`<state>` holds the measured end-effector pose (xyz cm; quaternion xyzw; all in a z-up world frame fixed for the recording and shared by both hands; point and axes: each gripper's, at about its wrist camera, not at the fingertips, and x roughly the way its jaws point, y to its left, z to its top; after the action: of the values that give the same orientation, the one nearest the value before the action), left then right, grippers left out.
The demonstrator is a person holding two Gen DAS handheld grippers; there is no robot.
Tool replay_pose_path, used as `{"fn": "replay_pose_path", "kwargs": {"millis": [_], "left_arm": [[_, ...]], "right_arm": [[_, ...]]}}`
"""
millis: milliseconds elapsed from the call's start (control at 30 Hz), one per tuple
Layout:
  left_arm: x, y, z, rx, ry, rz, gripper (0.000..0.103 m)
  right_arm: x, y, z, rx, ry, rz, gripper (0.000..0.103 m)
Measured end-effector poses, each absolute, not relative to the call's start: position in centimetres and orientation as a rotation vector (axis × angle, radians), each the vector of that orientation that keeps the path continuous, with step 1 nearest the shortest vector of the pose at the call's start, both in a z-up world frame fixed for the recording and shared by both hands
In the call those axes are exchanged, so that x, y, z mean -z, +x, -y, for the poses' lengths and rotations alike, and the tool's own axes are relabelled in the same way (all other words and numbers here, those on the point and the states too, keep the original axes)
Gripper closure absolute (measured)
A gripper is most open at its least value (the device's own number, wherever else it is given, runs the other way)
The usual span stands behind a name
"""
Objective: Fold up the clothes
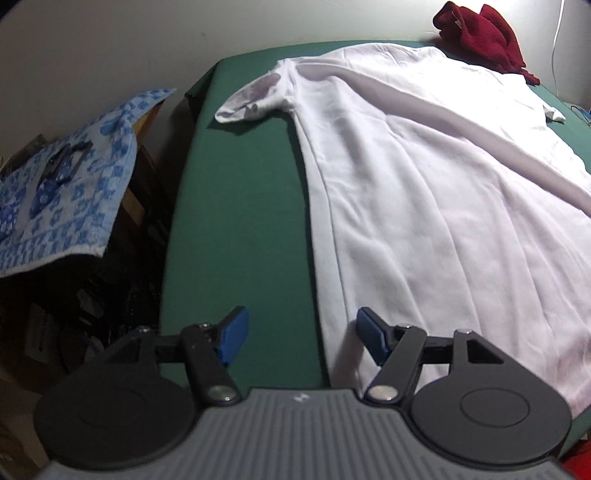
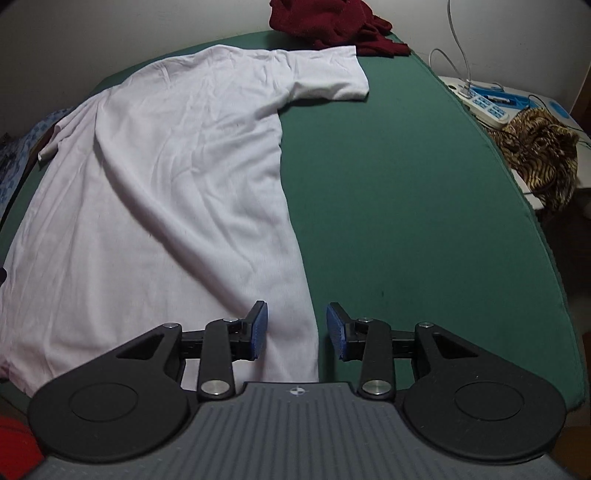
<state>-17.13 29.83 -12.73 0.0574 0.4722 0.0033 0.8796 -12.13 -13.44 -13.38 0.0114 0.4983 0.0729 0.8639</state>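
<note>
A white T-shirt lies spread flat on a green table, collar end far from me. It also shows in the right wrist view. My left gripper is open and empty, hovering over the shirt's near left hem corner. My right gripper is open and empty, its jaws on either side of the shirt's near right hem corner. The left sleeve and the right sleeve both lie spread out.
A dark red garment is bunched at the table's far edge, also in the right wrist view. A blue patterned cloth lies left of the table. A power strip and a tiger-print cloth sit to the right.
</note>
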Motion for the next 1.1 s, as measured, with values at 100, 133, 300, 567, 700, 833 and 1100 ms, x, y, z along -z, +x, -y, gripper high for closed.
{"fn": "replay_pose_path", "kwargs": {"millis": [100, 133, 300, 567, 700, 833, 1100], "left_arm": [[12.7, -19.5, -29.0, -0.034, 0.112, -0.994, 0.027], [12.7, -20.1, -28.8, -0.051, 0.095, -0.997, 0.026], [12.8, -22.1, -27.6, -0.111, 0.032, -1.015, 0.017], [13.2, -23.5, -26.9, -0.154, -0.063, -1.009, 0.016], [12.7, -24.0, -26.6, -0.138, -0.084, -1.014, 0.034], [13.3, -25.4, -26.1, -0.105, -0.073, -1.019, 0.011], [12.8, -25.8, -23.5, -0.046, -0.01, -0.953, 0.1]], "right_arm": [[14.0, -13.3, 12.9, -0.183, -0.01, -1.041, 0.064], [14.2, -13.5, 12.7, -0.19, -0.023, -1.039, 0.063], [15.0, -15.0, 12.0, -0.222, -0.071, -0.959, 0.049], [16.2, -16.4, 12.8, -0.248, 0.062, -0.804, 0.022], [16.0, -16.2, 13.8, -0.284, 0.061, -0.787, 0.03], [15.3, -16.9, 16.0, -0.275, 0.111, -0.822, 0.032], [15.4, -20.0, 15.3, -0.234, 0.039, -0.861, 0.08]]}}
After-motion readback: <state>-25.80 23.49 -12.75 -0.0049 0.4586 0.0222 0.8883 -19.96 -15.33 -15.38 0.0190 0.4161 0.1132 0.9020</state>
